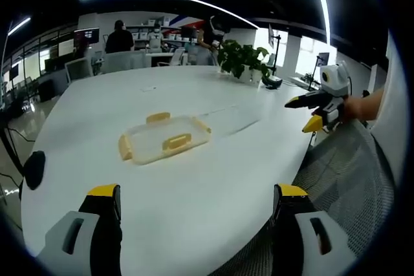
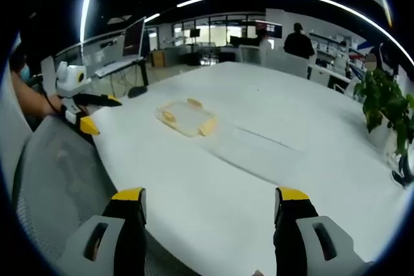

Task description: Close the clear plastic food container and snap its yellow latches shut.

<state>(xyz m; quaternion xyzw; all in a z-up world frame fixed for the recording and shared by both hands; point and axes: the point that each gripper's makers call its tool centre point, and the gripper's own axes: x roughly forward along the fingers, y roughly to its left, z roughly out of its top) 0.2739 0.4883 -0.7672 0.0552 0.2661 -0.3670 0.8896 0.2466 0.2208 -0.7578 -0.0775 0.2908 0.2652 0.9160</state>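
Note:
A clear plastic food container [image 1: 165, 139] with yellow latches lies flat near the middle of the white table [image 1: 213, 211]. Its lid rests on top. Whether the latches are snapped I cannot tell. My left gripper [image 1: 197, 193] hovers over the table's near edge, short of the container, with its yellow-tipped jaws wide apart and nothing between them. My right gripper [image 1: 299, 116], held in a hand, stands off the table's right edge, also spread. In the right gripper view the container [image 2: 187, 117] lies ahead, my right gripper [image 2: 211, 195] is open, and the left gripper [image 2: 103, 114] shows at the left.
A grey mesh chair [image 1: 343, 166] stands at the table's edge beside the person, and shows again as the chair [image 2: 58, 185]. A potted plant [image 1: 244, 59] sits at the far side. A black object [image 1: 33, 167] lies at the left edge. People sit at desks [image 1: 119, 37] behind.

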